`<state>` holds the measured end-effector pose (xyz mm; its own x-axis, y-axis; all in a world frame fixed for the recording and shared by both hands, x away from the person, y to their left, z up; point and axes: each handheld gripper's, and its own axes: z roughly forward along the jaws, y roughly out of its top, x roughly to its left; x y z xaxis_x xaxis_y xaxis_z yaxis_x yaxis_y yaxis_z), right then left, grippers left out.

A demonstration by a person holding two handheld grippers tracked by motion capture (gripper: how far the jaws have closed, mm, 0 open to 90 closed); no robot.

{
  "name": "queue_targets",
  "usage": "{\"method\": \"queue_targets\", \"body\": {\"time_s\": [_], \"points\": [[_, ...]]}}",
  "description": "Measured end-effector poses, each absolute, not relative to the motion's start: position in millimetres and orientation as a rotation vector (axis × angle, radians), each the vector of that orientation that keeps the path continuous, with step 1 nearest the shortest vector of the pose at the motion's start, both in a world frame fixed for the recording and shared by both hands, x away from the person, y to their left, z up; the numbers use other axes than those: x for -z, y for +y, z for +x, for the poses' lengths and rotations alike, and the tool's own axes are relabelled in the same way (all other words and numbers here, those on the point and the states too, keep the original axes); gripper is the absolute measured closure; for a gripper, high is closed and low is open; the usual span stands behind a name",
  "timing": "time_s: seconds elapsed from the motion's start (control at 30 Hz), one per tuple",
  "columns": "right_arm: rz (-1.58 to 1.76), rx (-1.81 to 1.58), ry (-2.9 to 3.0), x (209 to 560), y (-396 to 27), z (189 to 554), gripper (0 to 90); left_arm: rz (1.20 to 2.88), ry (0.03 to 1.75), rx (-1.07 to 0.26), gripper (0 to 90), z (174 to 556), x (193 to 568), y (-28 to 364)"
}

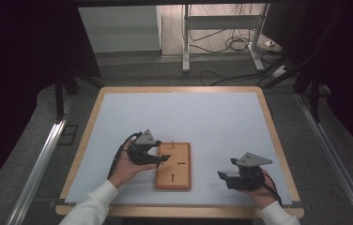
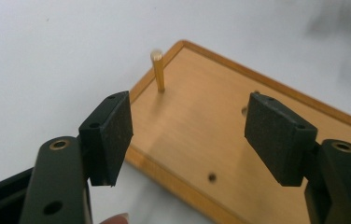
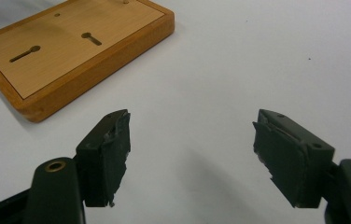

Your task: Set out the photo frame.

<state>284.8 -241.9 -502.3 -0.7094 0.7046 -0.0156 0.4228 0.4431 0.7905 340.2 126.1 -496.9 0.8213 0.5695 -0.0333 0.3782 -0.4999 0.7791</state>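
A white tabletop [image 1: 179, 117] carries a wooden board [image 1: 173, 166] just ahead of the left hand-held gripper [image 1: 161, 158], jaws apart and empty over its edge — likely lined up for the upright brass peg [image 2: 157, 70]. The right hand-held gripper [image 1: 226, 175] waits beside it, jaws apart.

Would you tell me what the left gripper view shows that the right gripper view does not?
Left gripper view: a brass peg standing upright near a corner of the wooden board, and the left gripper with open jaws over that board, nothing between them.

Right gripper view: two keyhole slots cut in the board's top, and the right gripper, open over bare white table, its pads frayed.

Both share the board, small round holes in it, and the white table.
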Motion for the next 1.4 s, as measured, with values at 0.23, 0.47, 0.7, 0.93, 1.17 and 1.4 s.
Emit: {"method": "queue_targets", "body": {"time_s": [0.23, 0.47, 0.7, 0.93, 1.17, 1.4], "points": [[0.991, -1.172, 2.342, 501.3, -246.6, 279.5, 26.9, 2.166, 0.689, -0.239, 40.4, 359.5, 501.4, 112.0], [0.992, -1.164, 2.334, 501.3, -247.4, 273.8, 26.8, 2.168, 0.677, -0.242, 45.7, 370.5, 504.0, 106.0], [0.994, -1.157, 2.338, 502.1, -246.6, 273.4, 26.7, 2.161, 0.702, -0.199, 52.4, 383.3, 513.9, 105.3], [0.991, -1.156, 2.335, 502.1, -247.4, 274.6, 26.7, 2.139, 0.686, -0.181, 65.8, 385.5, 516.5, 103.2], [0.987, -1.157, 2.338, 502.3, -247.0, 275.0, 26.7, 2.155, 0.676, -0.207, 75.6, 386.5, 517.6, 97.7], [0.988, -1.154, 2.339, 502.9, -246.9, 275.2, 26.8, 2.153, 0.685, -0.19, 83.6, 390.7, 518.5, 100.9]]}}
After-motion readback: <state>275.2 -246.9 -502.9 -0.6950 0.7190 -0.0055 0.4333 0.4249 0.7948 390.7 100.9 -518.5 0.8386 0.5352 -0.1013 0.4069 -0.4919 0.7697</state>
